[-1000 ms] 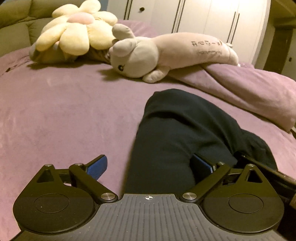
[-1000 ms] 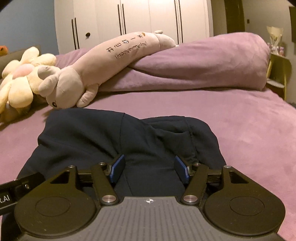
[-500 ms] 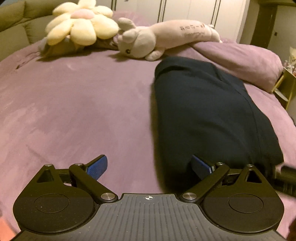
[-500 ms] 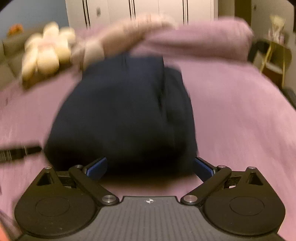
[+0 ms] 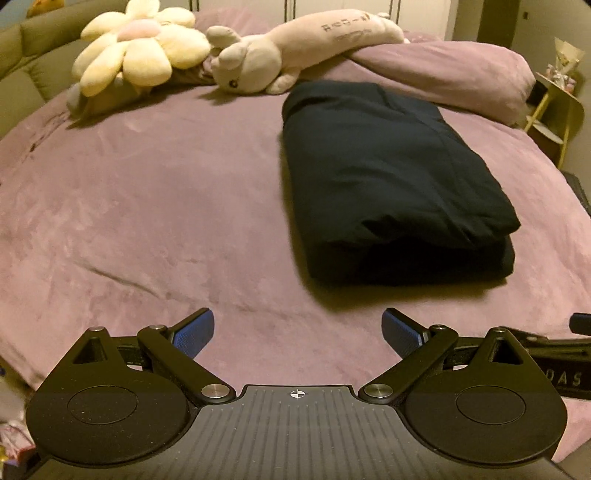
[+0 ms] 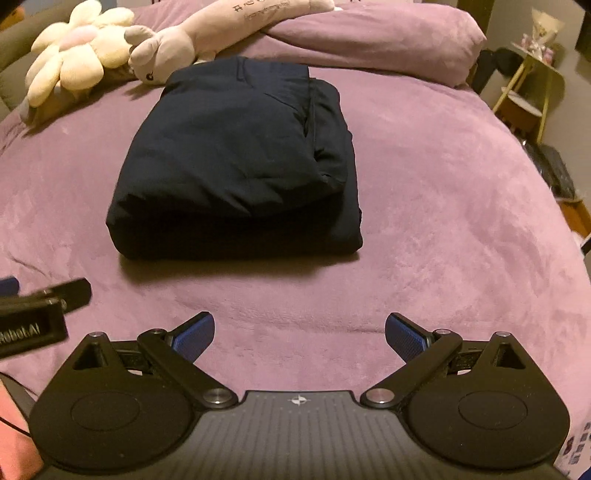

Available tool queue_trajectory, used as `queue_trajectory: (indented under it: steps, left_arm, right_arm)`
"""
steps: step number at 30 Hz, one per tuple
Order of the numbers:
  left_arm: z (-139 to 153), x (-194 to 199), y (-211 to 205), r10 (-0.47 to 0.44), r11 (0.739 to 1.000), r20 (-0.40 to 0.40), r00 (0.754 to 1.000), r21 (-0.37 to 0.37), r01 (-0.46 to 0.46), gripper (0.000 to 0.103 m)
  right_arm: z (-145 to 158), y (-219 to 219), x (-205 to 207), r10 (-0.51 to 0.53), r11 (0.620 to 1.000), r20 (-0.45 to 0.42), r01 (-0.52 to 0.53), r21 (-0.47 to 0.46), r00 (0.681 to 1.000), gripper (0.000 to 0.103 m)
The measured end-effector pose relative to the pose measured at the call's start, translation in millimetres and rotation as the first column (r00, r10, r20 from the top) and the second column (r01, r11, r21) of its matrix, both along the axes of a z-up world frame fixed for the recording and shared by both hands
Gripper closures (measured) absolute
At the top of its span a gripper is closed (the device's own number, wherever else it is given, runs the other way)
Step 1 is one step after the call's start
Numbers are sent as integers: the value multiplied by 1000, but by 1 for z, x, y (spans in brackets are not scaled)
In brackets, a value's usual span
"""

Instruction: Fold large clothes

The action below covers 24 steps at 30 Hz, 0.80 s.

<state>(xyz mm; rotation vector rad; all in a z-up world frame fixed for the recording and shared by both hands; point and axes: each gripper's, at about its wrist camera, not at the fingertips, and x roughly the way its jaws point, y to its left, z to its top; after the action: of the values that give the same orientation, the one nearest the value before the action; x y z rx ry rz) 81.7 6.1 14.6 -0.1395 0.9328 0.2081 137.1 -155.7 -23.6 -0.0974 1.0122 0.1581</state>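
A dark navy garment (image 5: 391,177) lies folded into a thick rectangle on the purple bed (image 5: 147,206); it also shows in the right wrist view (image 6: 236,162). My left gripper (image 5: 297,328) is open and empty, held back from the garment's near edge and to its left. My right gripper (image 6: 300,330) is open and empty, held back from the garment's near edge. Neither touches the cloth. The left gripper's side shows at the left edge of the right wrist view (image 6: 40,306).
A long beige plush animal (image 5: 280,55) and a yellow flower plush (image 5: 140,48) lie at the head of the bed. A bunched purple duvet (image 6: 369,33) lies behind the garment. A yellow side table (image 6: 528,88) stands right of the bed.
Both grippers have pulled back from the garment and risen. The right gripper's fingers have opened wider. The garment now lies free on the bed as a folded rectangle.
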Motion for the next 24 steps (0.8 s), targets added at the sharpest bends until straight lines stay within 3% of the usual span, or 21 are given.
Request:
queue_trajectory:
  steps: [24]
  left_arm:
    - [6,-2,-6,-28,1000,-6,1000,-1,28,3]
  right_arm:
    - [15,0,-4,-54,998,29,54,20,998,4]
